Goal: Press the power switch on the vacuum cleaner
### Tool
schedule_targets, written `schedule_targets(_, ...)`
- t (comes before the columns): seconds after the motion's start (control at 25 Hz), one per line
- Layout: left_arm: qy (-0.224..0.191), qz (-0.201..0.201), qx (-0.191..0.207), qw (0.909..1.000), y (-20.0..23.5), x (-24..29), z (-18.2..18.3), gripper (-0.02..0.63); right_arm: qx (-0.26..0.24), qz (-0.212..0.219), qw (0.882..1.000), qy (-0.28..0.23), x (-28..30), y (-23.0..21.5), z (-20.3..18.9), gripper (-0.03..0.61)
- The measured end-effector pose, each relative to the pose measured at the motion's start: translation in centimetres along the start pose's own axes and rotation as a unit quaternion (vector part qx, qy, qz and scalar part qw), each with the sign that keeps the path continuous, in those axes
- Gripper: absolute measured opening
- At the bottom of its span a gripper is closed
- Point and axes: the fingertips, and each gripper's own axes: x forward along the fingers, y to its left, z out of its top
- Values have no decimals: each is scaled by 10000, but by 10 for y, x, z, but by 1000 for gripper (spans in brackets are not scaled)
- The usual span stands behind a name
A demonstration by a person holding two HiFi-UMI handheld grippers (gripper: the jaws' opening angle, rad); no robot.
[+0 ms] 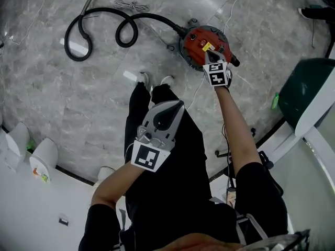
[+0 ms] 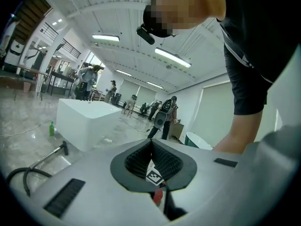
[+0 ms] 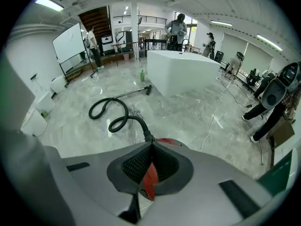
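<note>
The red vacuum cleaner (image 1: 201, 43) stands on the marble floor, and its black hose (image 1: 104, 27) loops away to the left. My right gripper (image 1: 209, 53) reaches down over it, jaws shut, with its tips at the vacuum's top near a yellow label. Whether they touch is hidden. In the right gripper view the shut jaws (image 3: 151, 146) meet over the red body (image 3: 150, 181), and the hose (image 3: 113, 113) curls beyond. My left gripper (image 1: 179, 105) hangs shut and empty in front of the person's dark trousers. Its own view has the shut tips (image 2: 151, 142) aimed across the room.
A thin white cable (image 1: 233, 7) and a coiled cord (image 1: 131, 5) lie on the floor near the vacuum. A dark green tub (image 1: 309, 88) sits at right, white bins (image 1: 44, 158) at left. A white counter block (image 3: 181, 72) and a green bottle (image 3: 142, 75) stand farther off, with people (image 2: 167, 114) beyond.
</note>
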Motion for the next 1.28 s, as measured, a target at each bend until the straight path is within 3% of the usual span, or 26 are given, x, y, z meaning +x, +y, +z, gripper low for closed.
schedule_targets(0.48,147,156,-355,9991,11,4,-34,18,141,199,9988,430,57,2,-38,15)
schedule_targets(0.64,110,260,-390,9988,17,8,-38,18,-579,98,9963,626,70,-2,-43,15)
schedule_targets(0.76,71,335,-155,9993,21,10,-38,18,-1060,19,9922,662,78,-7,-41,15)
schedule_targets(1.28,221,310,-386,9985,28,12,-64,18,-878,110,9925,843,115,-12,-53,15)
